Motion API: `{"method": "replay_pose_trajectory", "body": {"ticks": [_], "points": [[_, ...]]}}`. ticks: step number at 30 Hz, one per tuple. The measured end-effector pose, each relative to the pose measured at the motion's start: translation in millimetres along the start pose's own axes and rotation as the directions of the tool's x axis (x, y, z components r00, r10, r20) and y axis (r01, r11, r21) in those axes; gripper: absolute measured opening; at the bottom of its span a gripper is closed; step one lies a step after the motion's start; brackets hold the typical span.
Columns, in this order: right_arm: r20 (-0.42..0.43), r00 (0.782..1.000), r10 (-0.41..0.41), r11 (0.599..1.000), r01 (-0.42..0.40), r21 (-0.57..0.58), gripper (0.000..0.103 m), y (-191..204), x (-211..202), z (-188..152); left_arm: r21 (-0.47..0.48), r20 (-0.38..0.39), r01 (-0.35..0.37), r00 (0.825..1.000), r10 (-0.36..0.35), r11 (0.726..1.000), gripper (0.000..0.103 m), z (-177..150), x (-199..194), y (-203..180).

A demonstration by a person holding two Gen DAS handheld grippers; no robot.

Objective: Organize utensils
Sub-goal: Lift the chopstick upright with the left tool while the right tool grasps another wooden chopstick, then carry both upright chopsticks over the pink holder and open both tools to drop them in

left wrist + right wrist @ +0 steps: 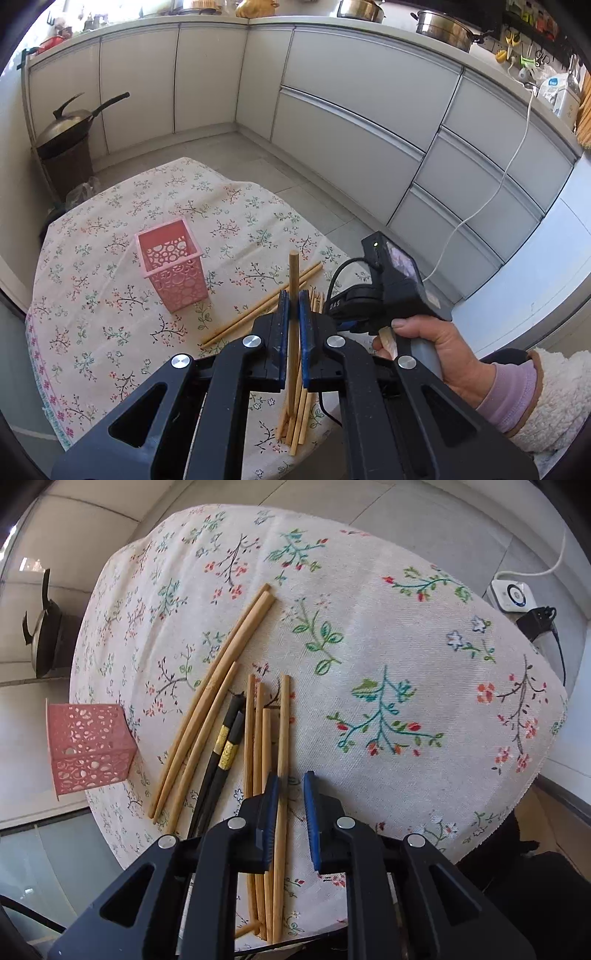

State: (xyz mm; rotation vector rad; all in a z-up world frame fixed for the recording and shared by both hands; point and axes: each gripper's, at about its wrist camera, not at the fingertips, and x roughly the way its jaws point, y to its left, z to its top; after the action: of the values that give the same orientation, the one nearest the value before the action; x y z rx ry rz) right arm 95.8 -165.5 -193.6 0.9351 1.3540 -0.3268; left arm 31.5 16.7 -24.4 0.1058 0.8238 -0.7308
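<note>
Bamboo chopstick (293, 295) stands clamped upright between the blue pads of the left gripper (294, 306), raised above the floral cloth (110, 206). Ahead and to that gripper's left sits the pink basket (171, 264), upright. The right gripper (291, 786) points down over a pile of chopsticks (221, 709), its jaws narrowed around one bamboo stick (282, 738); only the left pad seems to touch it. A hand (439, 350) holds the right gripper's handle.

Bamboo chopsticks (255, 738) and a black pair (221, 753) lie scattered near the counter's near edge; a pink perforated holder (171, 266) stands upright nearby.
</note>
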Motion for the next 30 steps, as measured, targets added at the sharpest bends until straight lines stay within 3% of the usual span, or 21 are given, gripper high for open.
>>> {"method": "replay_pose_trajectory", "body": {"ticks": [2,4,9,13,16,22,25,30], "points": [[0.009,1.000,-0.013,1.000,0.013,-0.010,0.014,4,0,0,-0.006,0.008,-0.004,1.000,0.005,1.000,0.005,1,-2,2],[0.013,1.000,-0.011,1.000,0.011,-0.009,0.007,2,1,2,-0.008,0.017,-0.016,1.000,0.016,1.000,0.005,1,-4,2],[0.026,0.999,0.033,0.999,-0.032,-0.044,0.006,-2,-5,1,-0.026,0.053,-0.029,0.998,0.030,0.999,0.005,4,-14,5],[0.107,0.989,0.106,0.985,-0.090,-0.146,0.006,4,-39,-11,-0.046,0.102,-0.038,0.994,0.042,0.998,0.005,7,-27,8],[0.180,0.969,0.170,0.958,-0.120,-0.259,0.006,14,-78,-27,-0.071,0.146,-0.046,0.988,0.056,0.996,0.005,10,-40,11],[0.314,0.893,0.323,0.870,-0.150,-0.469,0.006,32,-163,-64,-0.179,0.253,-0.056,0.962,0.101,0.982,0.005,24,-67,32],[0.355,0.851,0.386,0.835,-0.159,-0.526,0.006,40,-196,-74,-0.251,0.312,-0.072,0.938,0.151,0.965,0.005,34,-81,48],[0.413,0.785,0.461,0.810,-0.183,-0.557,0.006,60,-235,-66,-0.360,0.375,-0.103,0.894,0.245,0.927,0.005,56,-94,76]]}}
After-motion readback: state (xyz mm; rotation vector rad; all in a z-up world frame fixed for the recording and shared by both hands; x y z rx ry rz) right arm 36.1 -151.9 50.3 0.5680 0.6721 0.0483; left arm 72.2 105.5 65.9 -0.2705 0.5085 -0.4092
